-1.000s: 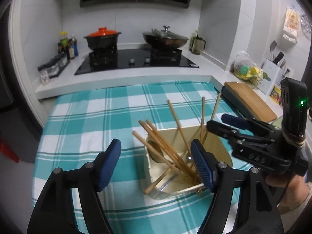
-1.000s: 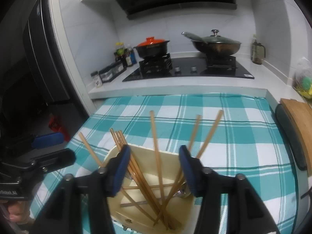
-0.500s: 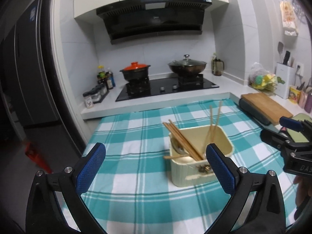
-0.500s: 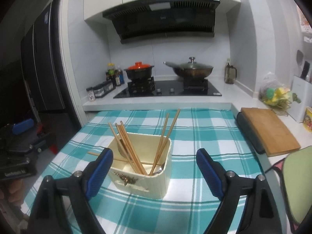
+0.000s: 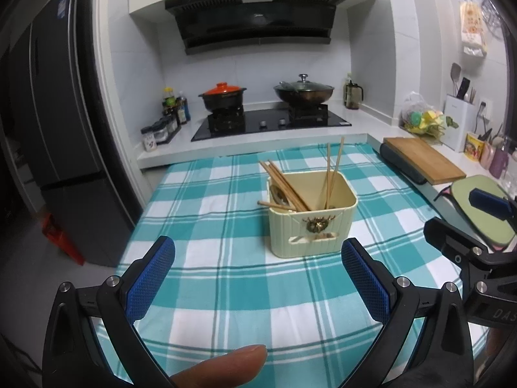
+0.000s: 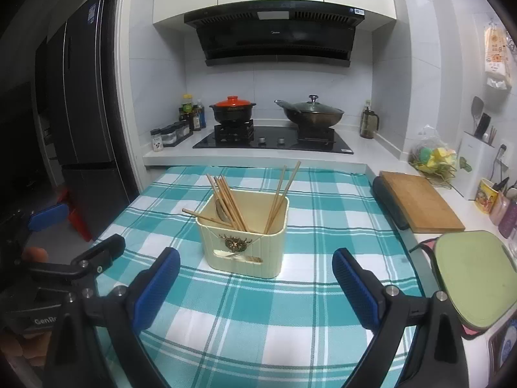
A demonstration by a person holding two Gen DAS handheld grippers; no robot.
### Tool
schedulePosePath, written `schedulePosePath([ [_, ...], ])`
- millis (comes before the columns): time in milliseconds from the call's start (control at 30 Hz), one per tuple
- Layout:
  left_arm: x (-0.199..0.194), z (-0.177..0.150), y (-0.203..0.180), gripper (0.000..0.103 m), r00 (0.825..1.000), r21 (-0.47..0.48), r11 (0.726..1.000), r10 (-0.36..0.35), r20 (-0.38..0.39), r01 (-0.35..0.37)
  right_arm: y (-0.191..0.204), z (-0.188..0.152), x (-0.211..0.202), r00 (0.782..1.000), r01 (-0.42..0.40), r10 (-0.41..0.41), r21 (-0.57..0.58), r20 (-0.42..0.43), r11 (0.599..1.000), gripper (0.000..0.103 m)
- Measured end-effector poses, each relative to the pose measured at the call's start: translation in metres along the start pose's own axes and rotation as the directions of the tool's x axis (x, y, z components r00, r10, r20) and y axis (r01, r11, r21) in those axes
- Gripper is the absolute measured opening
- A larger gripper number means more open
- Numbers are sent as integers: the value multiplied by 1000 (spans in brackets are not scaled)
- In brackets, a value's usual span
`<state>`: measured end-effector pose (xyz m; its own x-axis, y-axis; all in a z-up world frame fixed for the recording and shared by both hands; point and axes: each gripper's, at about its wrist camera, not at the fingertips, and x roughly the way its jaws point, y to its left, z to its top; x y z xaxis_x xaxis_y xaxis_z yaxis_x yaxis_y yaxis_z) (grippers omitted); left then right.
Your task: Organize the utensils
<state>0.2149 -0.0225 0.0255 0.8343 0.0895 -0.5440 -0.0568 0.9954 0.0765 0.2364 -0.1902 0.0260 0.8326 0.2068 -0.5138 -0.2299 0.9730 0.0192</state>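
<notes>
You hold both grippers above a table covered in a teal-and-white checked cloth (image 5: 226, 291). Your left gripper (image 5: 258, 274), black with blue ribbed pads, has its two fingers spread wide with only cloth showing between them; its jaws have just been opening. Your right gripper (image 6: 255, 278), of the same make, also stands with fingers spread wide apart and nothing between them, and its jaws have just been opening too.

The cream ribbed plastic utensil holder (image 5: 311, 223), a squarish tub with a small brass ornament on its front, stands upright on the cloth ahead of both grippers, well apart from their tips. Inside it, a bundle of wooden chopsticks (image 5: 284, 187) leans toward the left wall, two more stand near the right side, and one lies low, poking out past the left rim. The bowl of a metal spoon (image 6: 222, 210) shows behind the bundle.

Your fingertip (image 5: 226, 365) shows at the bottom of the left view. To the right of the table lies a wooden cutting board (image 6: 420, 200). Beyond the table, a black pot with an orange lid (image 6: 232, 110) and a lidded dark wok (image 6: 308, 113) sit on a black stove.
</notes>
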Motion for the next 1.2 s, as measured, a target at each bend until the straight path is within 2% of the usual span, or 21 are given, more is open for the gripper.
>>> schedulePosePath([
  [333, -11, -2, 2, 103, 1000, -8, 1000, -3, -3, 3, 5, -3, -24, 1000, -4, 4, 11, 2, 1000, 98],
  [1200, -13, 0, 8, 103, 1000, -25, 1000, 10, -11, -10, 13, 1, -35, 1000, -17, 17, -14, 8, 1000, 101],
])
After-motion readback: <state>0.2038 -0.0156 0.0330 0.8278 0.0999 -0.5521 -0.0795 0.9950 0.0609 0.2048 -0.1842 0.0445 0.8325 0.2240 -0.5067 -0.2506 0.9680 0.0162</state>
